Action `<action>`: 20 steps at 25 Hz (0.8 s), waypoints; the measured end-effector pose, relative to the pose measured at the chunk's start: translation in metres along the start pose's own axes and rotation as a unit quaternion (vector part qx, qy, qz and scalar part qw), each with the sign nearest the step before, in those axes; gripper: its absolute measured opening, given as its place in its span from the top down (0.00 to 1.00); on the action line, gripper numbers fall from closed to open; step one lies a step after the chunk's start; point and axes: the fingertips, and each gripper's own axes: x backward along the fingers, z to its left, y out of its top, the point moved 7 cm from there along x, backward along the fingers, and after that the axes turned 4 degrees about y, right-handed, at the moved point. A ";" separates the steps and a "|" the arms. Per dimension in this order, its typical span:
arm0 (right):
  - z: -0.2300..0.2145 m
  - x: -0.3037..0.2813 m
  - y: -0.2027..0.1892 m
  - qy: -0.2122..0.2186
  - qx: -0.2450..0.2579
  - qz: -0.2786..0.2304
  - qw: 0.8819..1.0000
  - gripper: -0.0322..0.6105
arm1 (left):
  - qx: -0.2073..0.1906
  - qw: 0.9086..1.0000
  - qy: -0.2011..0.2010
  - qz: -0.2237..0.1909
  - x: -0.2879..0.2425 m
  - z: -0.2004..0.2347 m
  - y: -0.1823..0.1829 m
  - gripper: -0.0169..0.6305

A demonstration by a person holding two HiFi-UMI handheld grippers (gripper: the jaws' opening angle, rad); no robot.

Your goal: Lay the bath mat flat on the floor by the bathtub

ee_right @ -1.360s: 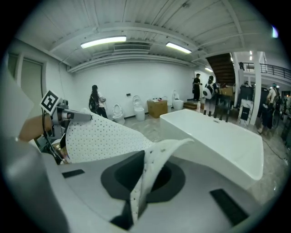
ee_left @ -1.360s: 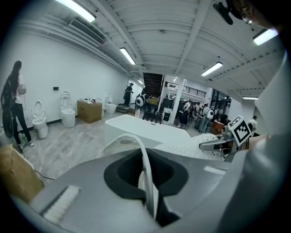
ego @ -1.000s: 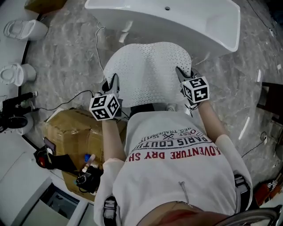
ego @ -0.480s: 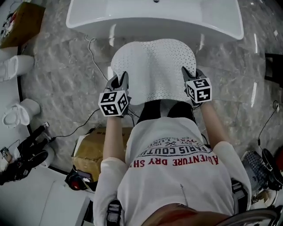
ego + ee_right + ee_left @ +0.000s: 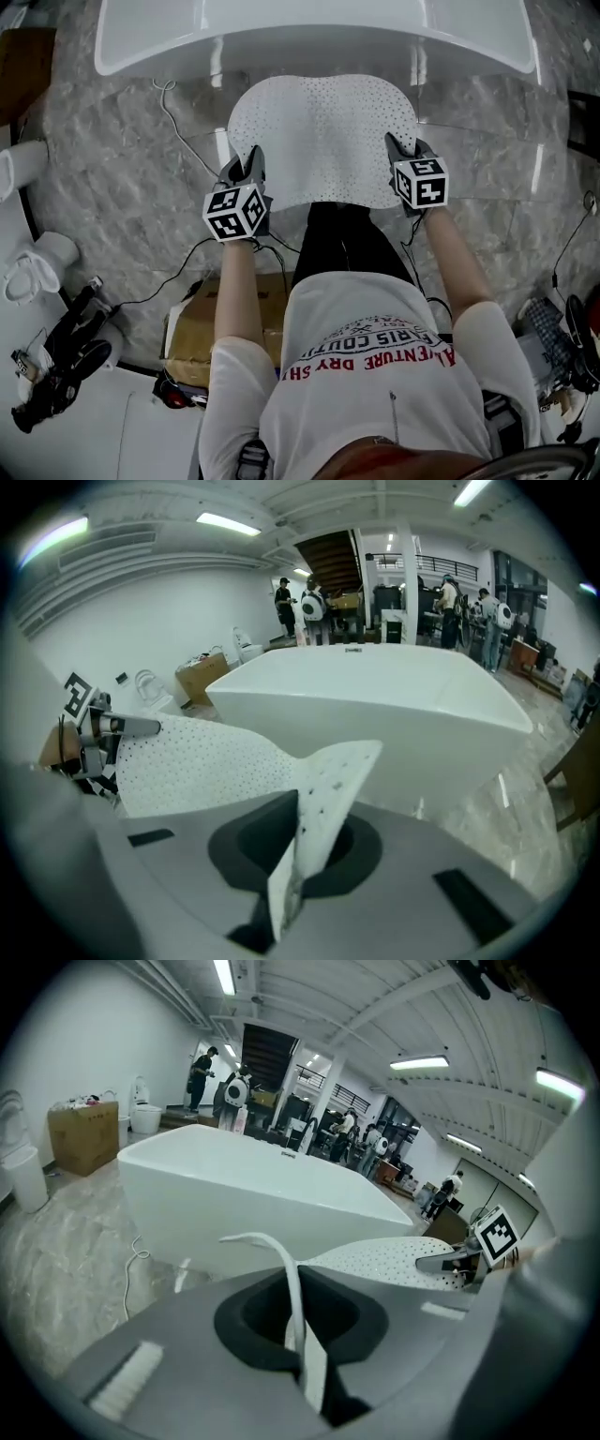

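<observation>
White perforated bath mat (image 5: 323, 141) spread wide, white bathtub (image 5: 309, 33) just beyond at its 12 o'clock, left gripper (image 5: 251, 165) jaws clamped on mat edge at 8 o'clock, right gripper (image 5: 396, 148) jaws clamped on mat edge at 4 o'clock, marble floor (image 5: 122, 178) all round

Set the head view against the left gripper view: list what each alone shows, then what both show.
Head view only: the person's shirt and left forearm. Left gripper view only: distant people, ceiling lights, and a close look at the left tongs shut on the mat. Both: the bathtub, the mat, the right tongs and a floor cable.
</observation>
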 end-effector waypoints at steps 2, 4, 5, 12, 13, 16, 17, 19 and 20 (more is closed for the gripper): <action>-0.014 -0.034 -0.013 -0.001 0.007 -0.001 1.000 0.93 | -0.004 1.000 0.003 -0.003 -0.032 0.013 -0.018 0.95; -0.026 -0.066 -0.031 0.000 0.011 -0.001 1.000 0.93 | -0.016 1.000 0.005 -0.001 -0.064 0.024 -0.040 0.95; -0.034 -0.084 -0.041 0.000 0.014 -0.003 1.000 0.93 | -0.022 1.000 0.004 -0.001 -0.082 0.029 -0.052 0.95; -0.093 -0.215 -0.115 -0.004 0.026 -0.006 1.000 0.93 | -0.031 0.999 0.005 -0.004 -0.221 0.068 -0.140 0.95; -0.101 -0.233 -0.124 -0.005 0.027 -0.006 1.000 0.93 | -0.035 0.999 0.005 -0.003 -0.241 0.075 -0.150 0.95; -0.128 -0.281 -0.152 -0.010 0.020 -0.007 1.000 0.93 | -0.035 0.999 0.006 0.003 -0.295 0.097 -0.168 0.95; -0.137 -0.294 -0.160 -0.013 0.016 -0.007 1.000 0.93 | -0.028 1.000 0.005 0.004 -0.311 0.105 -0.172 0.95; -0.155 -0.317 -0.174 -0.021 0.010 -0.007 1.000 0.93 | -0.016 1.000 0.000 0.008 -0.339 0.117 -0.181 0.95; -0.163 -0.327 -0.180 -0.025 0.007 -0.006 1.000 0.93 | -0.016 1.000 -0.003 0.012 -0.350 0.121 -0.187 0.95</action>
